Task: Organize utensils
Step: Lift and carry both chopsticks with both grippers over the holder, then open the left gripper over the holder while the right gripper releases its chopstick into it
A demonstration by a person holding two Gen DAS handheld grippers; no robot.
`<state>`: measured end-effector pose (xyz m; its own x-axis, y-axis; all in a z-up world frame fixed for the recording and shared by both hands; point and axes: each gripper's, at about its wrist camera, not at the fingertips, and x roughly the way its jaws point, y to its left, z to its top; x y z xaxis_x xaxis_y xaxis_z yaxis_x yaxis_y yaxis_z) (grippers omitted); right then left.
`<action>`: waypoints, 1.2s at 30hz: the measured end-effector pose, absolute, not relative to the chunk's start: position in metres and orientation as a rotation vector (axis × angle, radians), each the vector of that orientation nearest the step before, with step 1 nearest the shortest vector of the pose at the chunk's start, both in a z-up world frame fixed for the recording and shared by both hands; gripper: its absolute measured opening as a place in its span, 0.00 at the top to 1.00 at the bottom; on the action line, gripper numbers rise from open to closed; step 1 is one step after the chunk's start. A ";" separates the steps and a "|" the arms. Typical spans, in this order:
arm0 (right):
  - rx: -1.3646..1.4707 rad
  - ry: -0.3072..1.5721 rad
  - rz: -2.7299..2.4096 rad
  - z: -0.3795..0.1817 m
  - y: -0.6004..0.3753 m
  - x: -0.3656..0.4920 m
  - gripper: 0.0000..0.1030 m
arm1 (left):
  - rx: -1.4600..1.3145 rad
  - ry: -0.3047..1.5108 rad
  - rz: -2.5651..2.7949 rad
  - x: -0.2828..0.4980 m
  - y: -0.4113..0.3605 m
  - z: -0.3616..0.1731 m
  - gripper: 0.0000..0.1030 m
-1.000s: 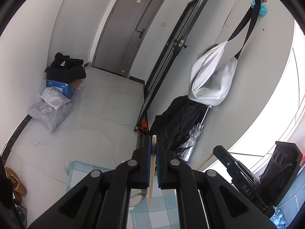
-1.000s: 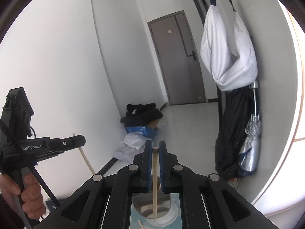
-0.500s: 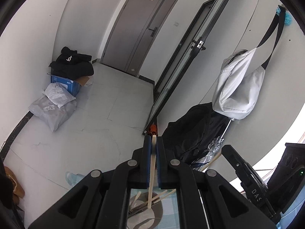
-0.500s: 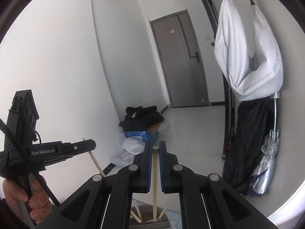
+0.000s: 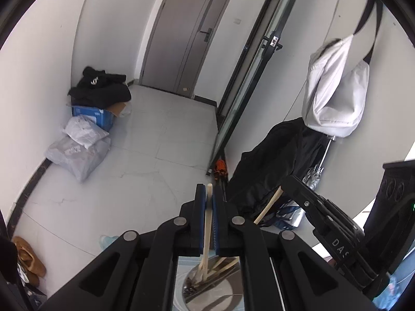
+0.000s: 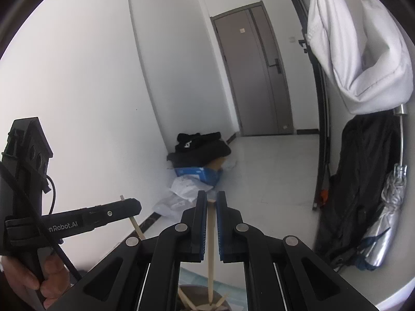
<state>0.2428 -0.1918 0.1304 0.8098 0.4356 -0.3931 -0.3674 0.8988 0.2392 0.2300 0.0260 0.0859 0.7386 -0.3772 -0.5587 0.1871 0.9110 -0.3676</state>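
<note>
My left gripper (image 5: 209, 190) is shut on a pale wooden chopstick (image 5: 206, 230) that hangs down into a round metal utensil holder (image 5: 220, 294) with several other chopsticks in it. My right gripper (image 6: 212, 197) is shut on a second wooden chopstick (image 6: 210, 254), whose lower end reaches into the same holder (image 6: 186, 291). In the left wrist view the right gripper (image 5: 293, 181) shows at the right with its chopstick (image 5: 268, 204) slanting down. In the right wrist view the left gripper (image 6: 135, 206) shows at the left, held by a person's hand (image 6: 28, 282).
A checked blue cloth (image 6: 233, 289) lies under the holder. Beyond are a tiled floor (image 5: 155, 140), a grey door (image 5: 186, 36), a blue box with black clothes and plastic bags (image 5: 83, 140) by the left wall, and a white bag (image 5: 334, 96), dark coat and folded umbrella on the right wall.
Both grippers have sunk and moved toward the holder with their chopsticks; the holder's metal rim and the sticks inside it have come into view below the jaws.
</note>
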 end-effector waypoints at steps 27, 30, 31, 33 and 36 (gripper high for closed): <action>0.108 0.606 0.478 0.070 -0.188 0.235 0.91 | -0.221 0.874 -0.466 0.216 0.002 0.044 0.93; 0.125 0.632 0.477 0.066 -0.193 0.227 0.88 | -0.201 0.900 -0.451 0.213 0.003 0.039 0.91; 0.126 0.637 0.474 0.065 -0.194 0.224 0.85 | -0.212 0.893 -0.439 0.210 0.006 0.039 0.90; 0.128 0.649 0.476 0.064 -0.197 0.218 0.81 | -0.237 0.914 -0.449 0.207 0.008 0.038 0.82; 0.133 0.653 0.457 0.065 -0.204 0.205 0.77 | -0.253 0.901 -0.417 0.198 0.013 0.043 0.65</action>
<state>0.2049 -0.2043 0.0652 0.6991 0.4505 -0.5553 -0.3680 0.8925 0.2608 0.1977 0.0134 0.0427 0.5491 -0.4522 -0.7029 0.2436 0.8911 -0.3829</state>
